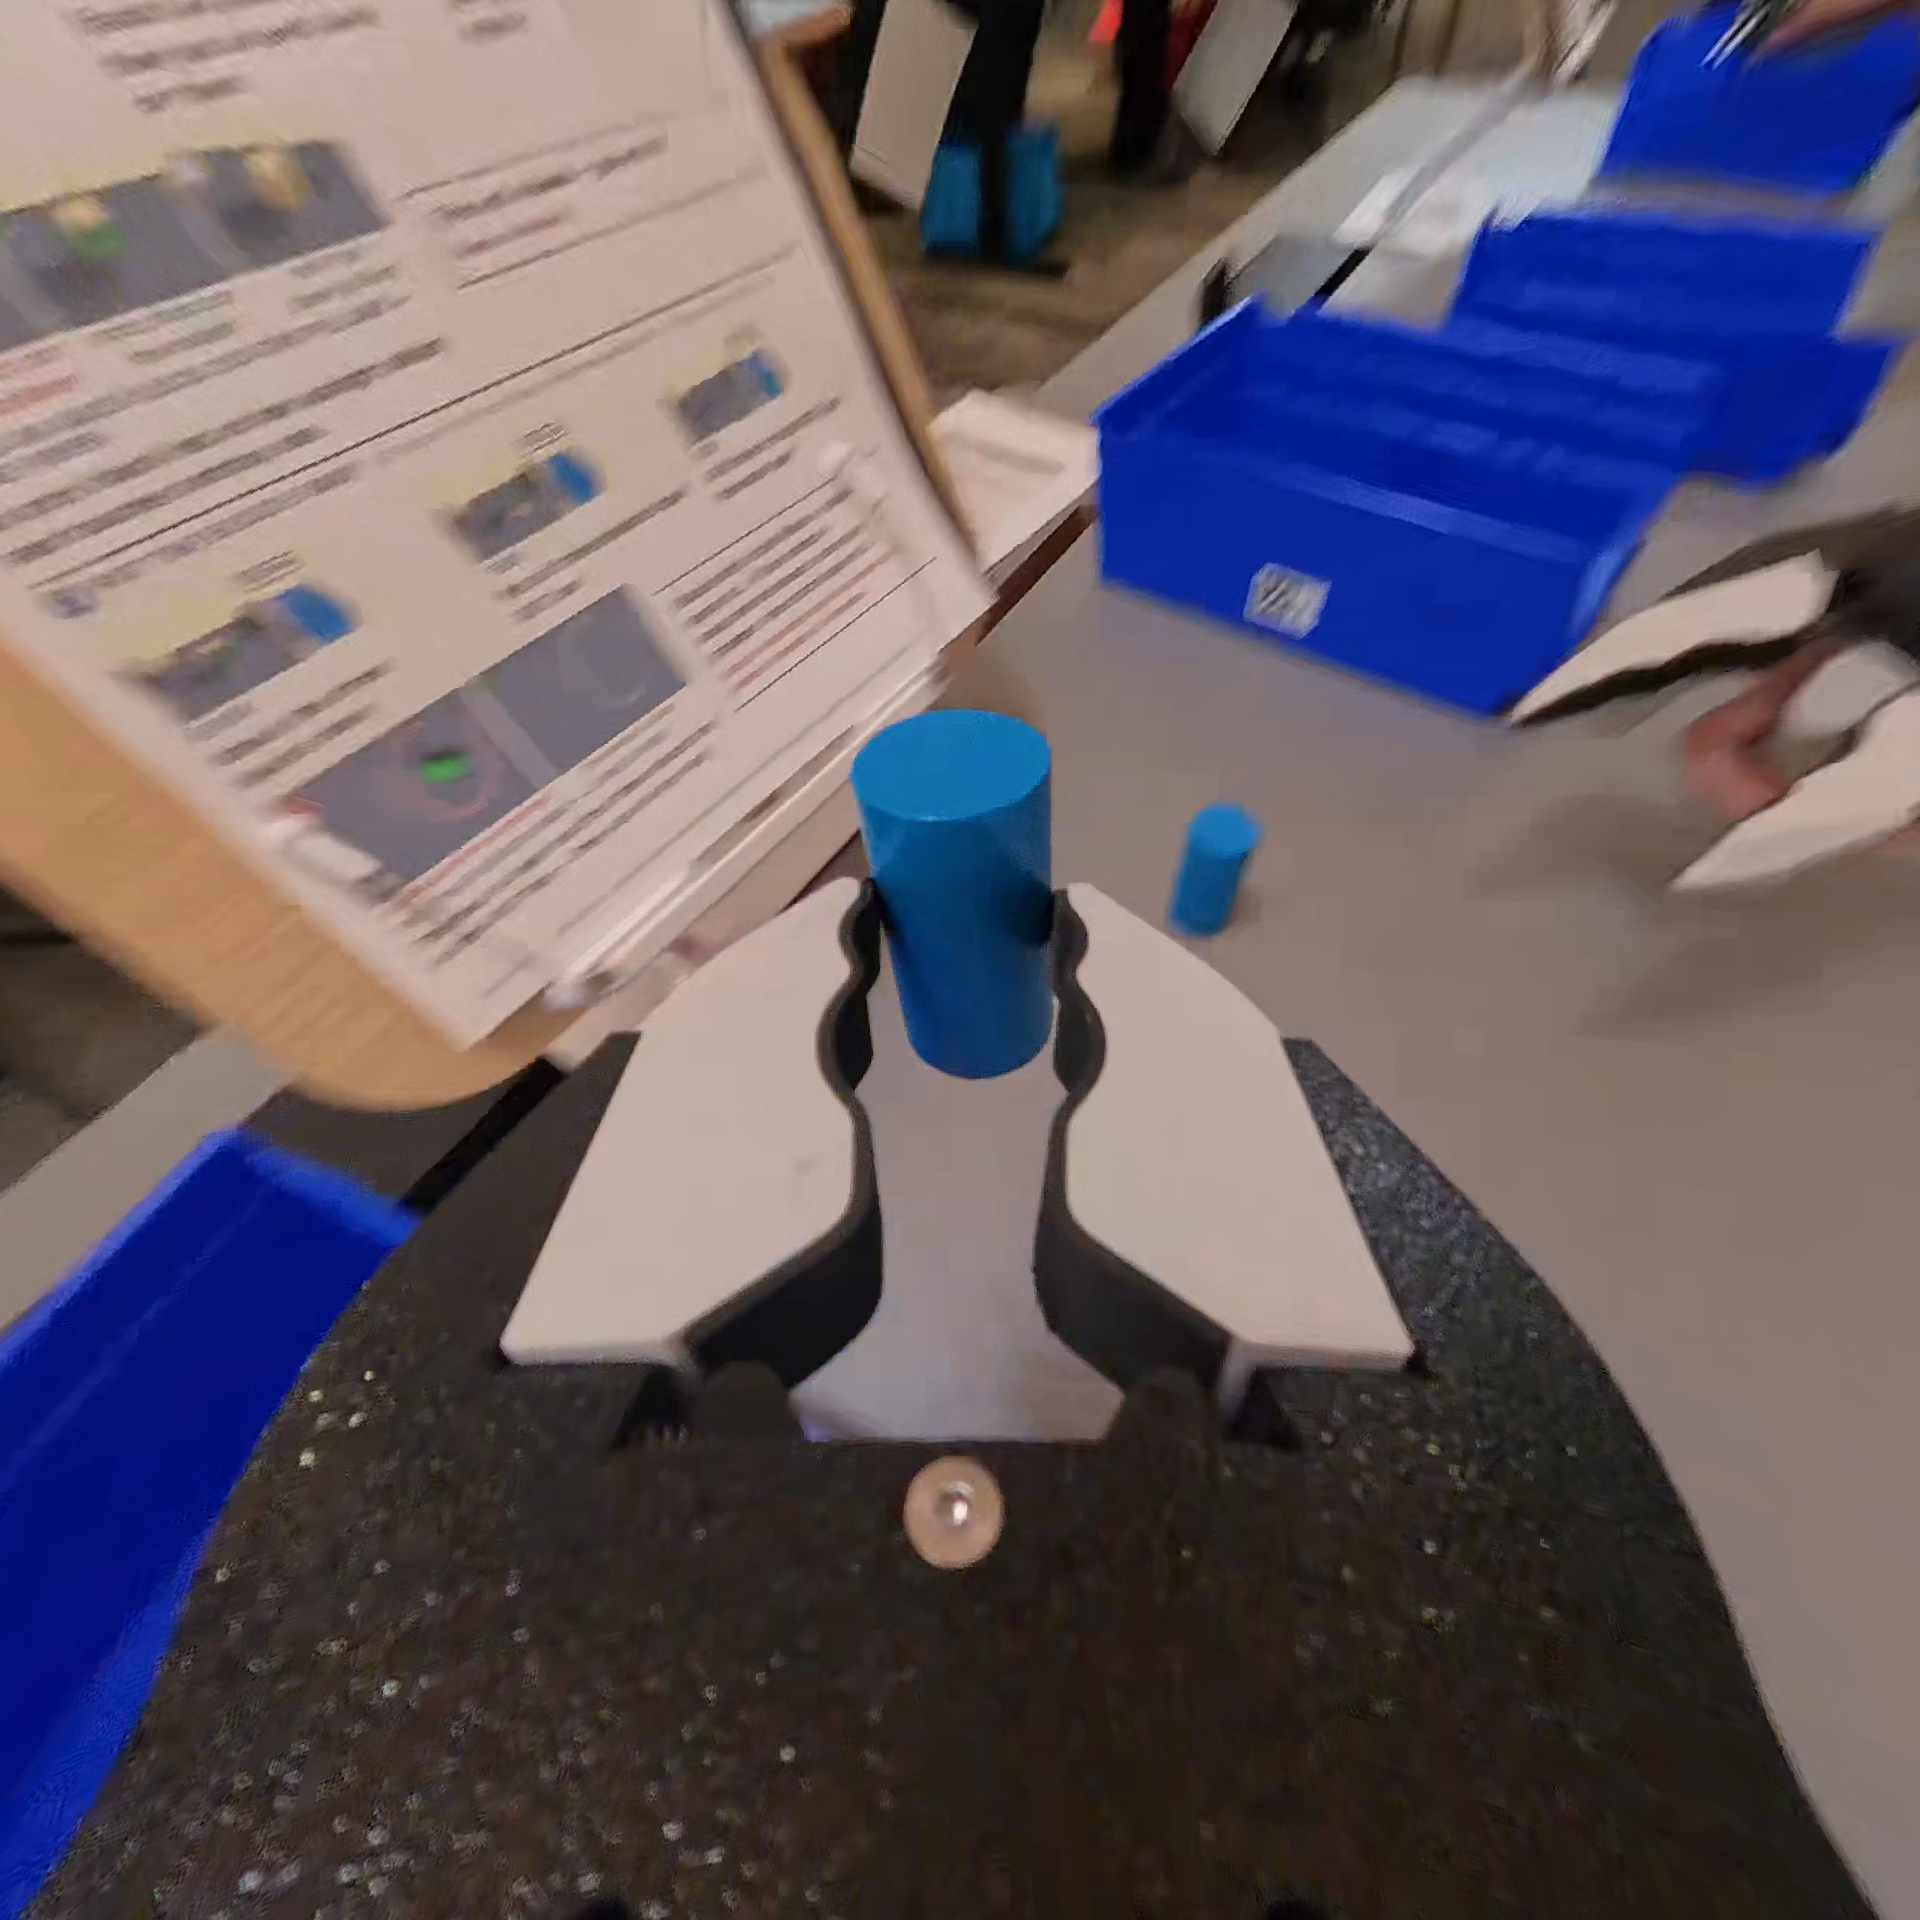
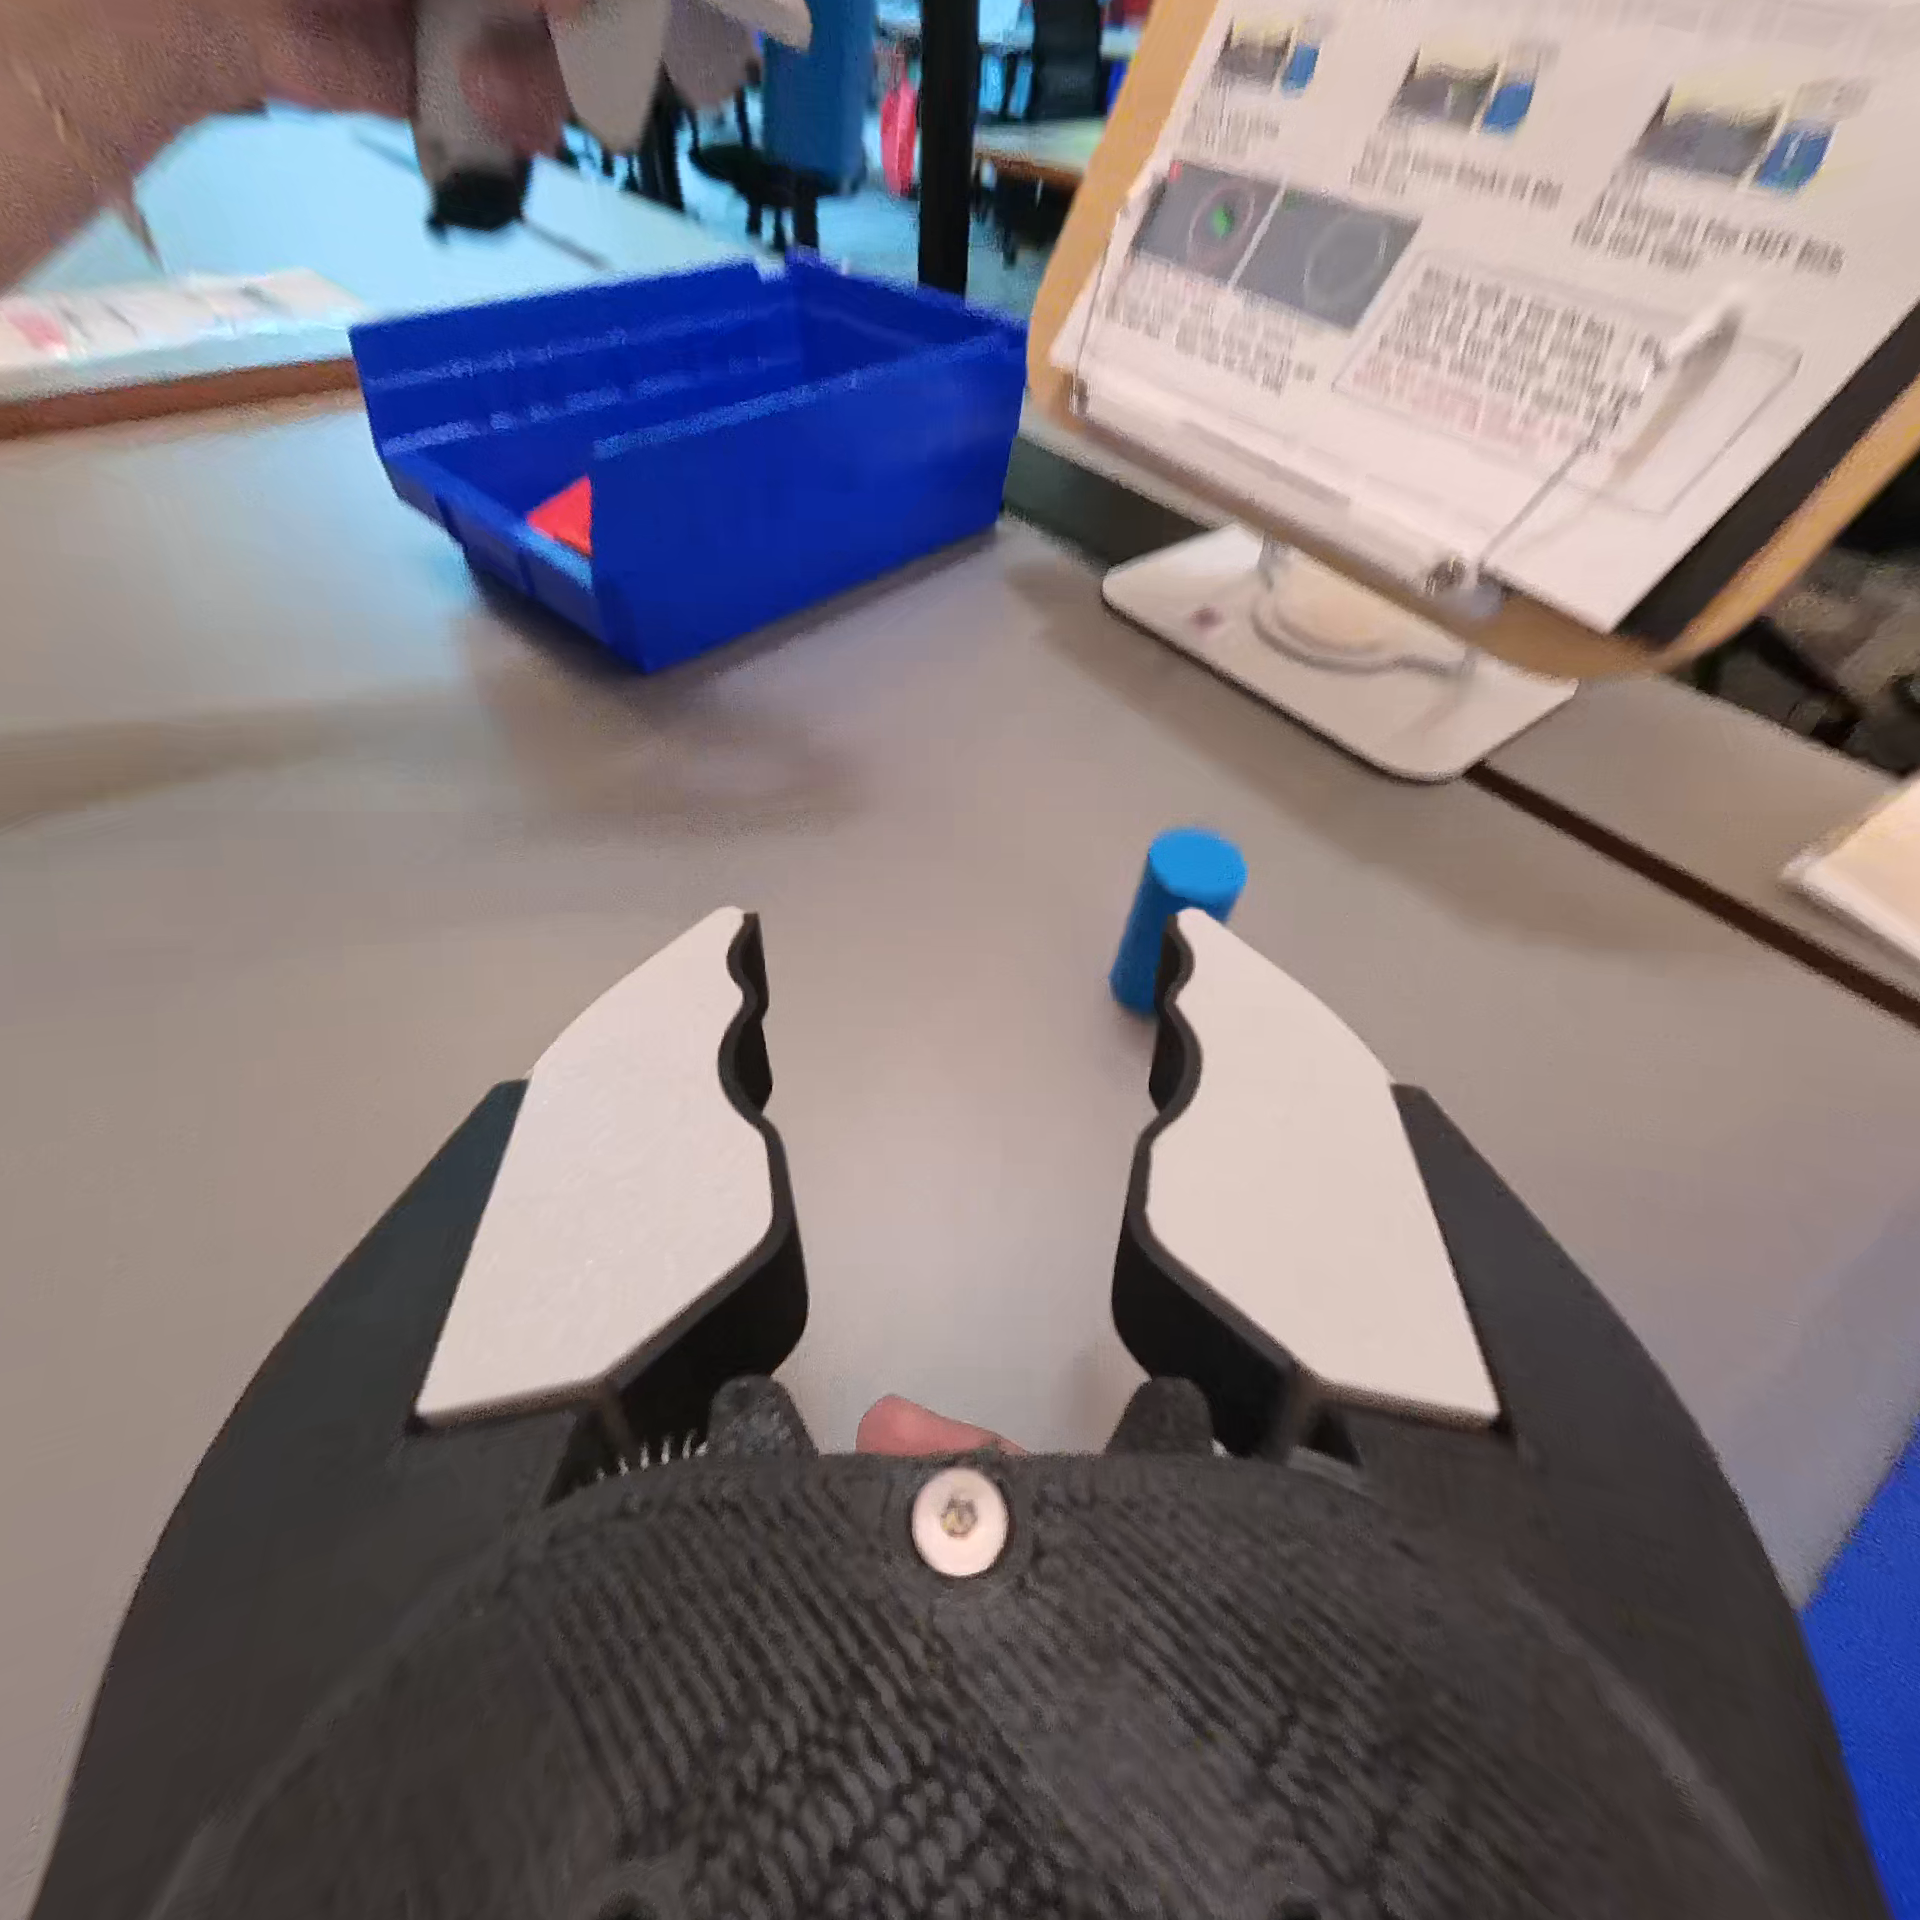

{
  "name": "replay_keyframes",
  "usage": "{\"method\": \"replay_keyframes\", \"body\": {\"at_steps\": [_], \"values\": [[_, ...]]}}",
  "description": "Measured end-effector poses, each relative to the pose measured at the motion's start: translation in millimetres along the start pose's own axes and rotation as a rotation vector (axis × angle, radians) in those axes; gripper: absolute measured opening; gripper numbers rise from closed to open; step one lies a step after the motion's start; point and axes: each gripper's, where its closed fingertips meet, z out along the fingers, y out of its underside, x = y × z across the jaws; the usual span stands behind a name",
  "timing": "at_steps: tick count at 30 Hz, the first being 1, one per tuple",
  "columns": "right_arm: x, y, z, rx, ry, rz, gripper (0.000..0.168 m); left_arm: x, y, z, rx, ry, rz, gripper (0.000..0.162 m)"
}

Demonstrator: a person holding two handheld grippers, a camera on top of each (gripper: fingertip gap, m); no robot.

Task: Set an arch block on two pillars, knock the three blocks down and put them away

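Note:
My left gripper (image 1: 961, 904) is shut on a blue cylinder (image 1: 951, 831) and holds it upright above the grey table (image 1: 1403, 1195). A second, smaller-looking blue cylinder (image 1: 1214, 868) stands on the table beyond and to its right. In the right wrist view my right gripper (image 2: 961, 935) is open and empty, low over the table (image 2: 416, 831). That standing cylinder (image 2: 1179, 878) is just past its right fingertip, which partly hides it. The right gripper also shows open at the right edge of the left wrist view (image 1: 1600, 800). The left gripper is a blur at the top of the right wrist view (image 2: 603, 94).
A blue bin (image 2: 810, 488) holding a red piece (image 2: 566, 514) stands at the far left. Several blue bins (image 1: 1382, 520) line the far right. A printed sheet on a wooden board (image 1: 416, 468) leans on a white stand (image 2: 1340, 665). Another blue bin wall (image 1: 156, 1403) is near left. The grippers' ends are close to 25 cm from one another.

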Motion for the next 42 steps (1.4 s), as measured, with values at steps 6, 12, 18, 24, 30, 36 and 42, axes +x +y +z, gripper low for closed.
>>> {"method": "replay_keyframes", "body": {"at_steps": [6, 12, 18, 24, 30, 36, 42], "values": [[-13.4, -59.4, 22.9, 0.175, 0.044, -0.054, 0.069, 113.0, -28.3, 47.2, 0.166, 0.221, -0.049, 0.031], [-9.4, -66.9, 20.6, 0.217, 0.060, -0.024, 0.064, 177.9, -29.0, 74.4, 0.196, 0.350, -0.050, 0.031], [-8.9, -59.8, 17.3, 0.222, 0.031, -0.004, 0.052, 192.3, -29.6, 82.7, 0.215, 0.420, -0.089, 0.031], [-16.6, -52.7, 22.1, 0.180, -0.021, -0.074, 0.037, 195.5, -30.3, 83.4, 0.235, 0.436, -0.077, 0.031], [-16.4, -44.4, 25.8, 0.128, -0.018, -0.112, 0.034, 194.5, -22.6, 83.6, 0.200, 0.409, -0.007, 0.032], [-19.4, -44.0, 26.5, 0.169, -0.042, -0.096, 0.034, 188.7, -38.0, 72.9, 0.249, 0.387, 0.003, 0.042], [-23.6, -40.2, 30.3, 0.135, -0.029, -0.154, 0.034, 191.5, -33.9, 74.5, 0.198, 0.441, -0.013, 0.033]]}}
